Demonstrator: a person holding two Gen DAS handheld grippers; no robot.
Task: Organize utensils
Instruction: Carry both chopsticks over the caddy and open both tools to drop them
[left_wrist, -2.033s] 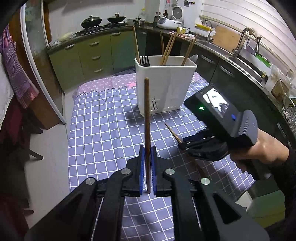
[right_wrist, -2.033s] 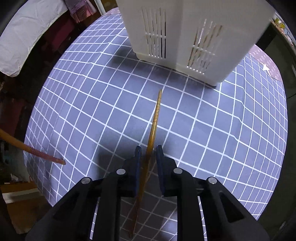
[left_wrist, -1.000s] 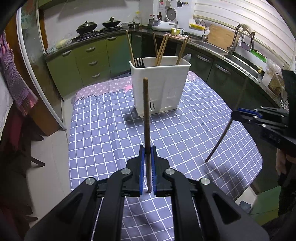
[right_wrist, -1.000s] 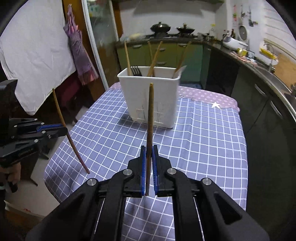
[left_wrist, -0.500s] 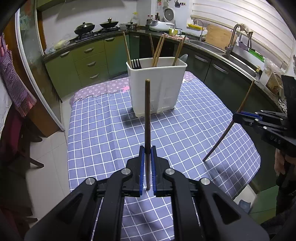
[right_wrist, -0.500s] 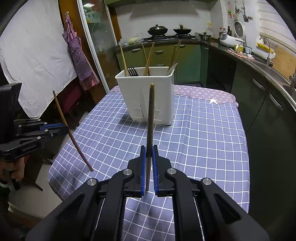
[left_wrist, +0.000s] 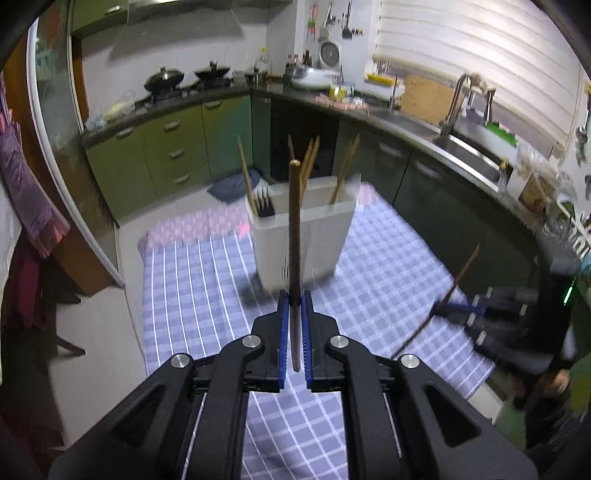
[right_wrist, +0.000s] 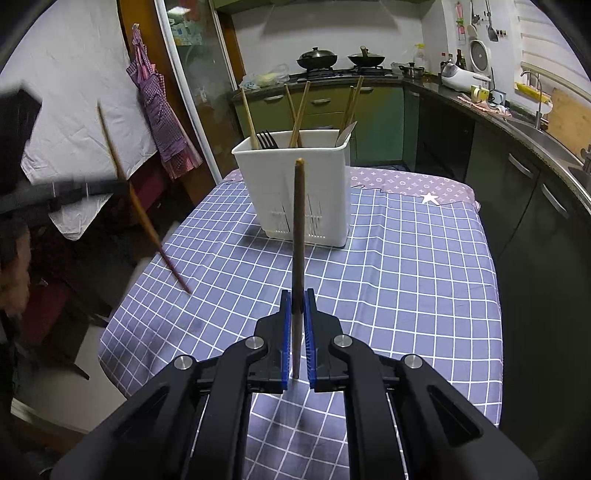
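Observation:
My left gripper (left_wrist: 294, 299) is shut on a dark brown chopstick (left_wrist: 294, 229) that points up and forward. My right gripper (right_wrist: 297, 297) is shut on a lighter wooden chopstick (right_wrist: 298, 221), also upright. Both are held above the near end of the table. A white slotted utensil holder (right_wrist: 295, 192) stands on the checked tablecloth (right_wrist: 406, 280) ahead; it holds several chopsticks, a black fork (right_wrist: 266, 139) and a spoon (right_wrist: 345, 133). The holder (left_wrist: 303, 232) is blurred in the left wrist view. Each gripper shows in the other's view: the right one (left_wrist: 439, 308), the left one (right_wrist: 122, 184).
Green kitchen cabinets (left_wrist: 162, 147) and a counter with woks (right_wrist: 317, 57) run behind the table. A sink (left_wrist: 465, 147) lies along the right counter. A purple apron (right_wrist: 159, 110) hangs by a glass door at the left. The table edges drop off on both sides.
Both grippers have lifted away from the table with their chopsticks and pulled back from the holder. The left wrist view is now motion-blurred and tilted upward.

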